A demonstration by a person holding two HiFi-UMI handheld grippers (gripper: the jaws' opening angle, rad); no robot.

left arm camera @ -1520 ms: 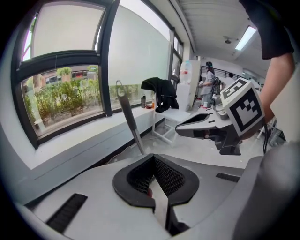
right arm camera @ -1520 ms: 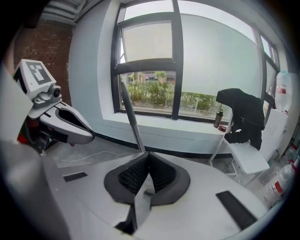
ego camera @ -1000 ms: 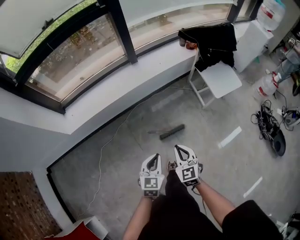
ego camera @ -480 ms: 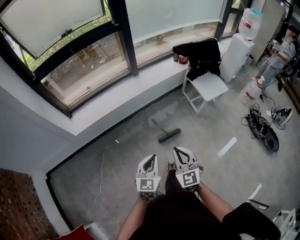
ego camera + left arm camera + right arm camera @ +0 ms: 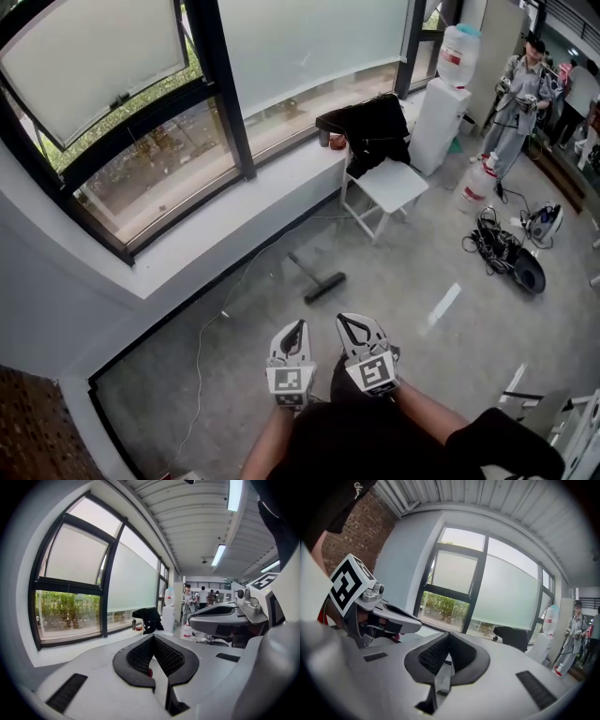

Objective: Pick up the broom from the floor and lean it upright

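broom (image 5: pixel 319 281) flat on the grey floor (image 5: pixel 394 309), between the window ledge (image 5: pixel 234 211) and the two grippers, well apart from both. white chair (image 5: pixel 386 187) near it, with a black jacket (image 5: pixel 370 127) over the back. thin cable (image 5: pixel 200 347) down on the floor at the left. left gripper (image 5: pixel 297 325) and right gripper (image 5: pixel 349 321) side by side, up in the air, close to the body. jaws of both pressed together, nothing held in either.

The left gripper (image 5: pixel 298 325) and right gripper (image 5: pixel 351 320) have been raised away from the broom (image 5: pixel 323 286); people (image 5: pixel 516 103) are now seen beyond it.
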